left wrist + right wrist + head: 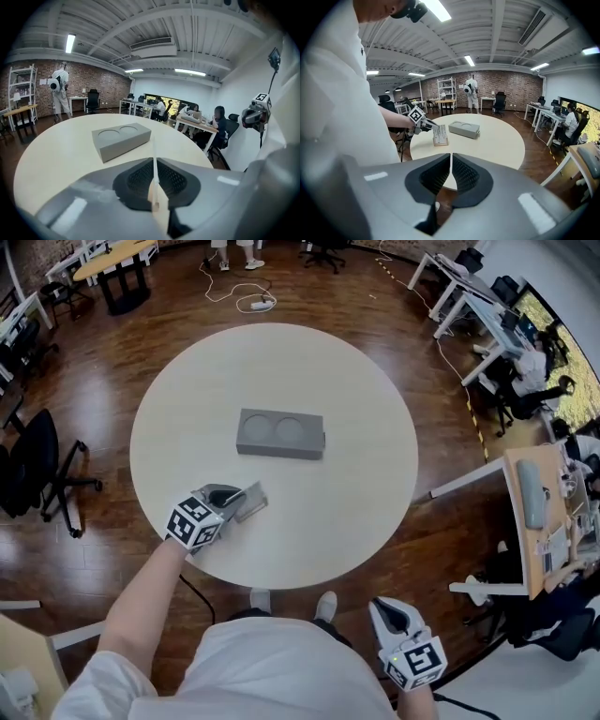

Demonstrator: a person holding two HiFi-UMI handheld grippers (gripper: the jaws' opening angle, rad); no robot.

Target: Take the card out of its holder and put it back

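Observation:
A grey block with two round recesses lies in the middle of the round pale table. At the table's near left edge, my left gripper is shut on a thin flat card just above the tabletop. In the left gripper view the card stands edge-on between the pressed pads of that gripper, with the block beyond. My right gripper hangs off the table by the person's right side. The right gripper is shut and empty, looking at the card and block.
A black office chair stands left of the table. A desk with clutter sits at the right, with seated people further back. A white cable and power strip lie on the wooden floor beyond the table. The person's feet are at the near edge.

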